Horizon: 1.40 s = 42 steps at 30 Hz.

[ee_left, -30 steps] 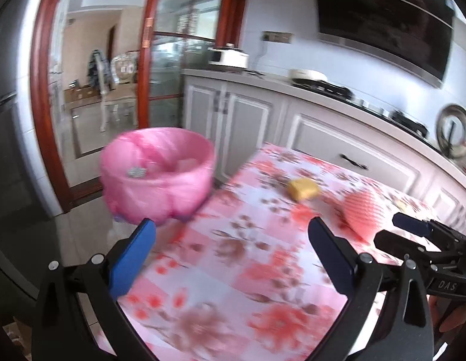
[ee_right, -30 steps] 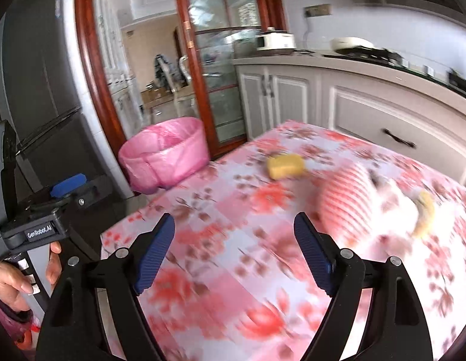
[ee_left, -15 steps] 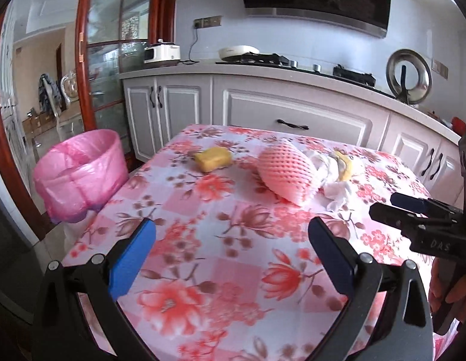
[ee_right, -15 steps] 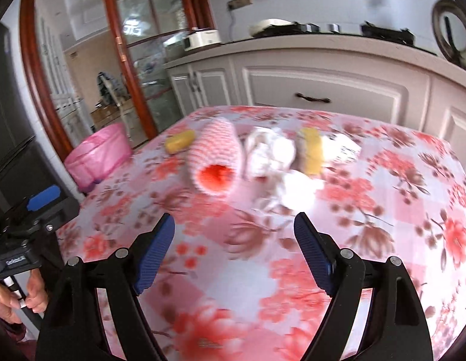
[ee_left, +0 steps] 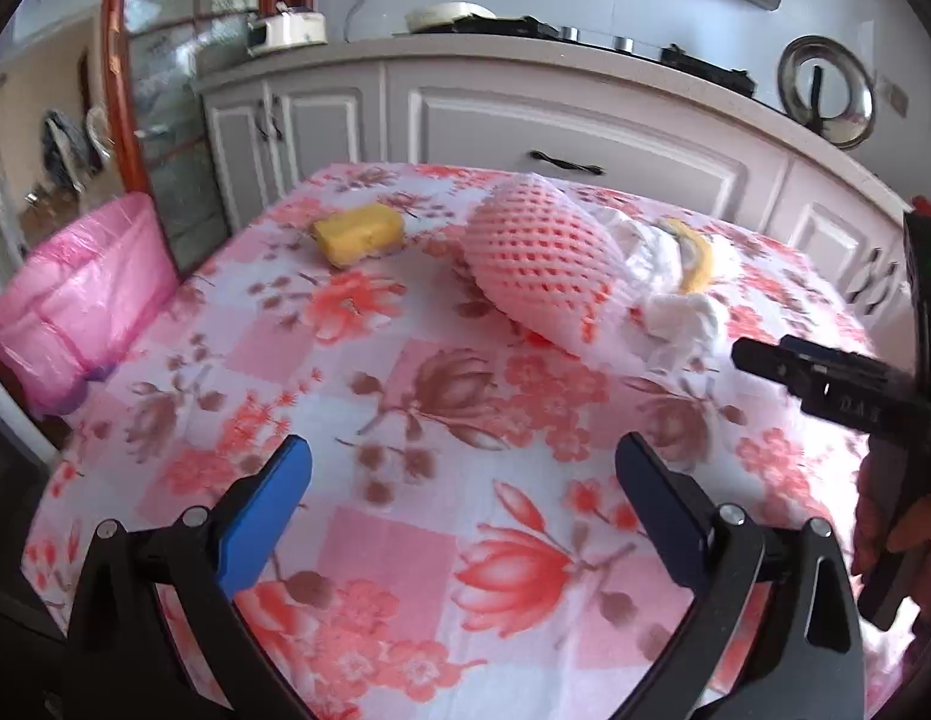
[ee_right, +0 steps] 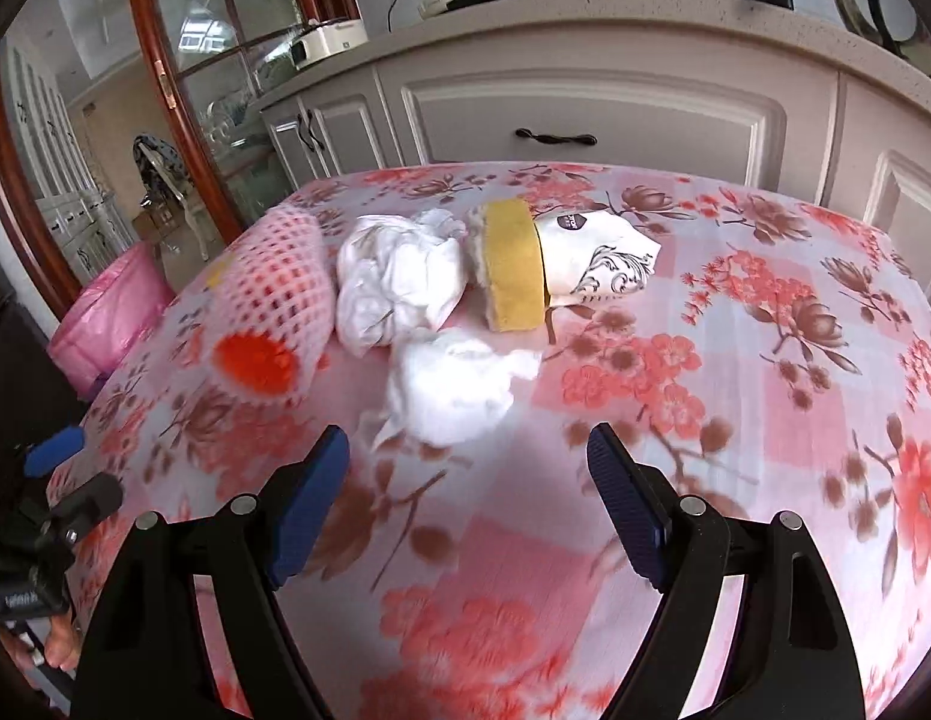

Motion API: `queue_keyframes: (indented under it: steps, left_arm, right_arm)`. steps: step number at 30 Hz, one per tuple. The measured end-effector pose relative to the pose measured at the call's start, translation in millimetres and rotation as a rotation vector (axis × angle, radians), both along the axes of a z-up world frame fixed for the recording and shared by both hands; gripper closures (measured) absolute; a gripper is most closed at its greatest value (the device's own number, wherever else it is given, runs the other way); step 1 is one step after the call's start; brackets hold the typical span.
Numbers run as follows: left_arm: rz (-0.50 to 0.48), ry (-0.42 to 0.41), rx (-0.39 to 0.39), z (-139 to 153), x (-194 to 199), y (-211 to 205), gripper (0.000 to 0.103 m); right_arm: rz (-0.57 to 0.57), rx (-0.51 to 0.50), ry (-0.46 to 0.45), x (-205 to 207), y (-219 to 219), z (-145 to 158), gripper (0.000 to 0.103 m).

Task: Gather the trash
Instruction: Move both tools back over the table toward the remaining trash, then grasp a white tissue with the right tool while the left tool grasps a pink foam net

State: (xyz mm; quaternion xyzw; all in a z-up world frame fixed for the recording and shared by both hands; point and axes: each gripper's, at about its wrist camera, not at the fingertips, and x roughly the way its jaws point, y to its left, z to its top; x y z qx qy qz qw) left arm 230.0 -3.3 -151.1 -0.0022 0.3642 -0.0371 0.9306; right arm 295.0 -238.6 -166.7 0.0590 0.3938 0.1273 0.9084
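Observation:
Trash lies on a floral tablecloth [ee_left: 441,372]: a pink foam fruit net [ee_left: 540,255] [ee_right: 273,300], crumpled white tissues [ee_right: 399,276] [ee_right: 450,387], a yellow sponge piece with a printed white wrapper [ee_right: 513,264], and a yellow sponge [ee_left: 357,234] at the far left. A bin lined with a pink bag [ee_left: 75,294] [ee_right: 102,315] stands off the table's left edge. My left gripper [ee_left: 462,504] is open and empty above the near table. My right gripper [ee_right: 468,498] is open and empty just short of the nearest tissue.
White kitchen cabinets [ee_left: 525,120] and a counter with a stove run behind the table. A wood-framed glass door [ee_right: 183,90] is at the far left. The right gripper's body shows in the left wrist view [ee_left: 837,384].
Both views swung right from the pink bin toward the trash pile. The right gripper moved closer to the tissues. Both grippers stayed open.

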Motion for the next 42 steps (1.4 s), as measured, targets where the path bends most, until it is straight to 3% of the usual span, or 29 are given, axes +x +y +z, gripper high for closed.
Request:
queue_keyframes:
  steps: [12,14,20,24,31,32,36,39,42]
  left_arm:
    - [-0.022,-0.025,-0.037,15,34,-1,0.005]
    - [-0.026,-0.042,-0.043,22,42,-5,0.005]
    - [-0.024,-0.044,-0.091,32,71,-15,0.005]
    - [-0.031,-0.036,-0.103,31,92,-27,0.005]
    - [-0.023,-0.006,-0.075,19,132,-52,0.006]
    - [-0.019,0.006,-0.078,15,137,-54,0.008]
    - [-0.028,0.063,-0.091,-3,150,-58,0.039]
    - [-0.046,0.058,-0.073,-10,148,-60,0.064]
    - [-0.054,0.045,-0.057,-11,141,-60,0.074]
  right_arm:
    - [0.038,-0.025,0.062,47,24,-13,0.027]
    - [0.043,-0.034,0.069,49,26,-16,0.033]
    - [0.041,-0.021,0.067,47,16,-15,0.064]
    - [0.028,0.005,0.056,36,1,-13,0.07]
    - [0.01,0.042,0.034,23,-15,-4,0.071]
    - [0.007,0.049,0.031,21,-17,-2,0.071]
    - [-0.004,0.058,0.017,17,-24,2,0.071]
    - [-0.017,0.068,0.016,13,-29,2,0.071]
    - [-0.022,0.069,0.023,10,-30,-1,0.071]
